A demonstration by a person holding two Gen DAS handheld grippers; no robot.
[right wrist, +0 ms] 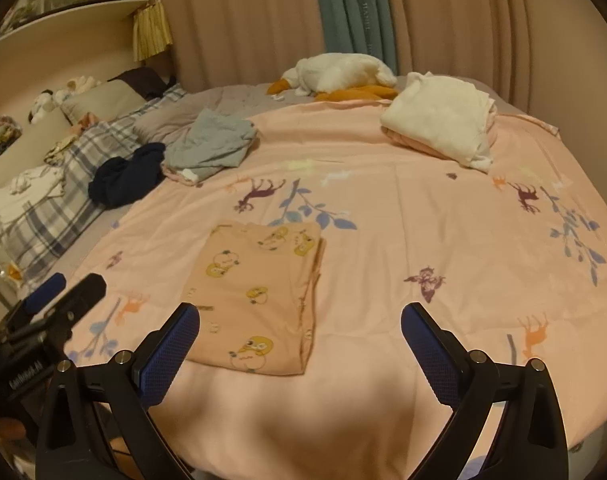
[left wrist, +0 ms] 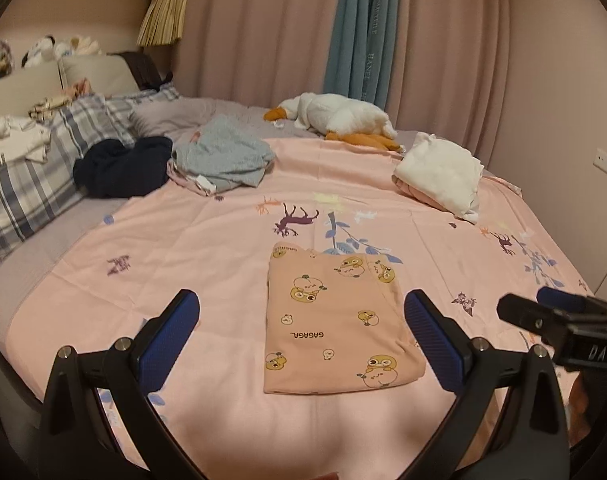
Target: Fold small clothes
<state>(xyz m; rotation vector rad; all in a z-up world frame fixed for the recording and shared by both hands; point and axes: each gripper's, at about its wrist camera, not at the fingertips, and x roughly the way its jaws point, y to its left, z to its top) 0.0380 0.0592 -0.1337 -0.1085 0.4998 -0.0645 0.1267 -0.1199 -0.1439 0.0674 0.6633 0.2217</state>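
Clothes are the matter, and they sit on a pink printed bedspread [left wrist: 207, 240] that fills both views. Going by size, a white plush goose [left wrist: 339, 118] lies at 12 o'clock by the curtains, with a folded white-and-pink stack [left wrist: 439, 178] at 2 o'clock, apparently finished work. At 10 o'clock wait a rumpled grey garment [left wrist: 223, 154] and a dark navy one [left wrist: 121, 166], both unfolded, beside the plaid pillows [left wrist: 35, 172].

Nearest the cameras, toward 6 o'clock of the spread, lies the peach duck-print garment [left wrist: 335, 320], already a tidy flat rectangle with squared edges; I judge its folding done or nearly so.

Left gripper [left wrist: 301, 328] hangs above that piece with its jaws spread wide and nothing between them. Right gripper [right wrist: 299, 340] is likewise spread and empty, the garment's near corner under its left finger.

What seems left: set this piece aside, then fold the grey and navy items.
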